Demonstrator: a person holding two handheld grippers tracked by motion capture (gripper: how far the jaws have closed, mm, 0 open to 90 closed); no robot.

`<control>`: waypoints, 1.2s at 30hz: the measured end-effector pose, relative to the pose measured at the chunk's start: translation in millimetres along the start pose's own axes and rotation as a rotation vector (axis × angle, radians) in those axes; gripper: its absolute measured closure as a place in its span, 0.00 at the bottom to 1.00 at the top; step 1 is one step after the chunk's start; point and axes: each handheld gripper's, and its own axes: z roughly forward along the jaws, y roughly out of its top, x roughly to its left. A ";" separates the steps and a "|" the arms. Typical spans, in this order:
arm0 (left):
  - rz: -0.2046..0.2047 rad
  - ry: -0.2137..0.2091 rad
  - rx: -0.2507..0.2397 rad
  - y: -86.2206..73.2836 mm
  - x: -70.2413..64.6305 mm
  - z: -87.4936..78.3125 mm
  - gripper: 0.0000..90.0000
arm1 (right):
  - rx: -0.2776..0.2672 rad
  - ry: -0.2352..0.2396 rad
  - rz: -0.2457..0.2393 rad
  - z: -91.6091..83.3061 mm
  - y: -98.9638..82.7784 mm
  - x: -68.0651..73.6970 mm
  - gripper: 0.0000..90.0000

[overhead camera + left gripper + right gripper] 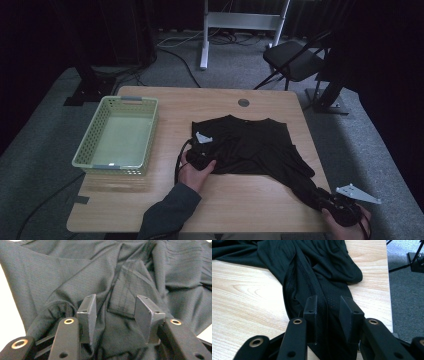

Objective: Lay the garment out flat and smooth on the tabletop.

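A black garment (250, 145) lies spread on the wooden worktop (235, 200), right of centre, with one long part drawn out toward 5 o'clock, down to the near right corner. The left gripper (200, 150) sits at the garment's 9 o'clock edge, held by the person's left hand (194, 172); in the left gripper view its jaws stand moderately apart, with folds of the dark cloth (125, 290) lying between and under them, not pinched. The right gripper (327, 200) is at the worktop's near right corner, held by the right hand (350, 217); in the right gripper view the stretched part of the garment (322, 277) runs straight between the jaws, which stand narrowly apart around it, and whether they actually clamp the cloth cannot be told. At 9 o'clock on the worktop, well apart from the garment, stands a pale green perforated basket (90, 140)
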 end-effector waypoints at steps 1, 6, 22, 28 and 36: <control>0.001 -0.001 0.001 1.1 0.0 1.6 0.58 | 0.000 0.000 -0.001 0.2 0.0 0.2 0.76; 0.008 0.008 0.016 3.7 -3.0 9.0 0.53 | 0.000 0.000 -0.001 0.2 -0.5 -0.3 0.76; 0.112 0.047 0.037 2.7 -21.5 4.1 0.92 | -0.004 0.000 0.000 -0.5 -1.0 -1.0 0.75; 0.148 0.024 0.008 -0.9 -30.1 -13.7 0.92 | -0.007 -0.004 0.007 -2.2 -1.3 -3.3 0.75; 0.154 -0.014 -0.013 -11.3 -33.6 -34.5 0.92 | 0.002 -0.013 0.019 -1.9 -4.2 -7.2 0.74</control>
